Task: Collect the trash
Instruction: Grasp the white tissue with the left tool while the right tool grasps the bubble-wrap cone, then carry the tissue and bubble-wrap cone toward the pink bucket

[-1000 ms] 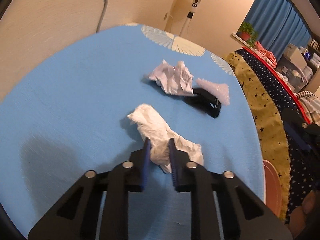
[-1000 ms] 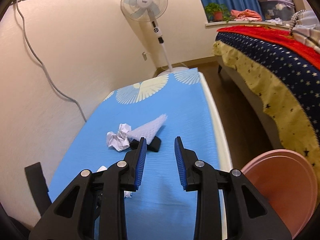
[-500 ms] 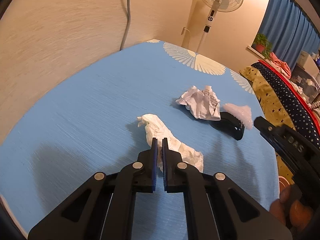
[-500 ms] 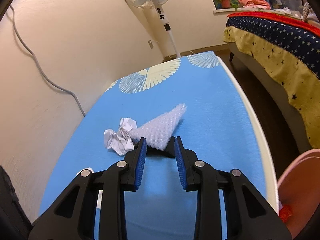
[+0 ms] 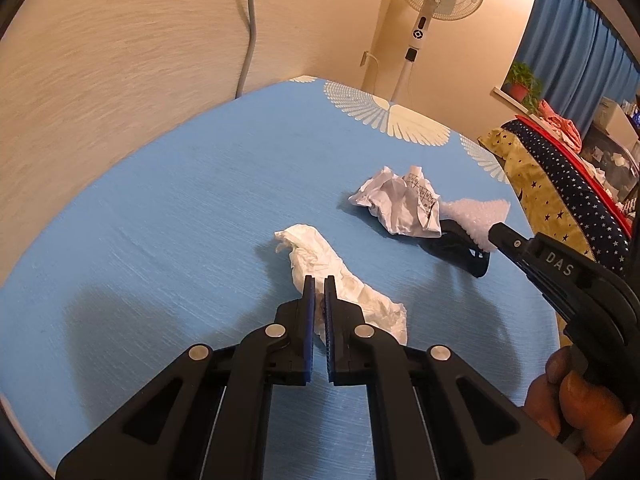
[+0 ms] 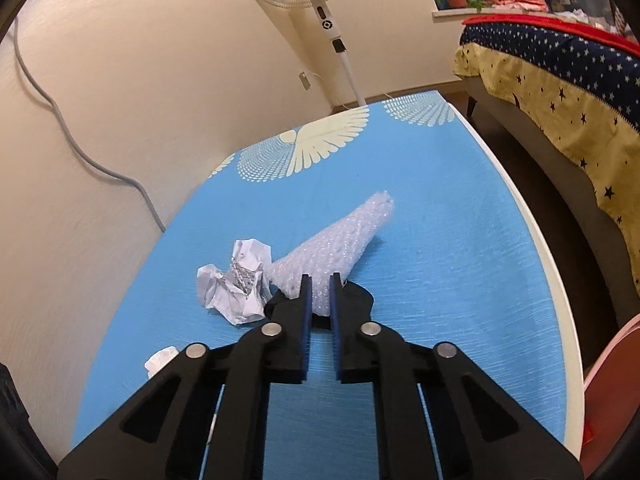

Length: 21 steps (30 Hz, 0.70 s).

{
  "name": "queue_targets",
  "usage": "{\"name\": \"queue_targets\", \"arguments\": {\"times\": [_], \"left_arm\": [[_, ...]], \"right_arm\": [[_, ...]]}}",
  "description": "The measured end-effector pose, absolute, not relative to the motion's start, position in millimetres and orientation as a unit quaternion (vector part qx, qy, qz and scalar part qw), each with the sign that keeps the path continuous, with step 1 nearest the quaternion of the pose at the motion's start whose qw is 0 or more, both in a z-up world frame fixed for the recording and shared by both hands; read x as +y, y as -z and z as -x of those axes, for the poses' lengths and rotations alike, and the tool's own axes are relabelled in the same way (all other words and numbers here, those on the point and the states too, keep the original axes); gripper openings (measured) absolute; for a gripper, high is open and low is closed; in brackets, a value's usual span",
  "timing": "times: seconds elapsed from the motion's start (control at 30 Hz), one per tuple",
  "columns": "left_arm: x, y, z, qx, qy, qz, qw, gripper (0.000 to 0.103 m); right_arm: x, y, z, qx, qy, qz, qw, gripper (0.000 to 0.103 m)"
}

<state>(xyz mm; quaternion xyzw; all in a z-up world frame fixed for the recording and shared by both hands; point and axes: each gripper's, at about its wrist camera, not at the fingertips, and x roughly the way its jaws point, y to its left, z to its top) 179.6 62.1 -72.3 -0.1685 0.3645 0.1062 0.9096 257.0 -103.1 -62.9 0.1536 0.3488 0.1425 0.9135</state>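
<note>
Only right view shows closing right tongs pinching bubble wrap; left tongs grip tissue.

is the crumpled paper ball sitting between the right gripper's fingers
No, the bubble wrap sits between the right gripper, whose jaws are closing, while the crumpled paper ball lies off to its left on the blue table.
</note>
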Motion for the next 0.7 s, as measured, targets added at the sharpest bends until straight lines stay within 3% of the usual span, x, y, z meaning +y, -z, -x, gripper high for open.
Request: {"name": "queue_targets", "arguments": {"times": [0.7], "left_arm": [[45, 24, -150, 0.317, -0.074, 0.135, 0.936, 0.004]], "right_arm": [[-133, -22, -164, 0.285, -0.129, -0.081, 0.946, 0.002]]}}
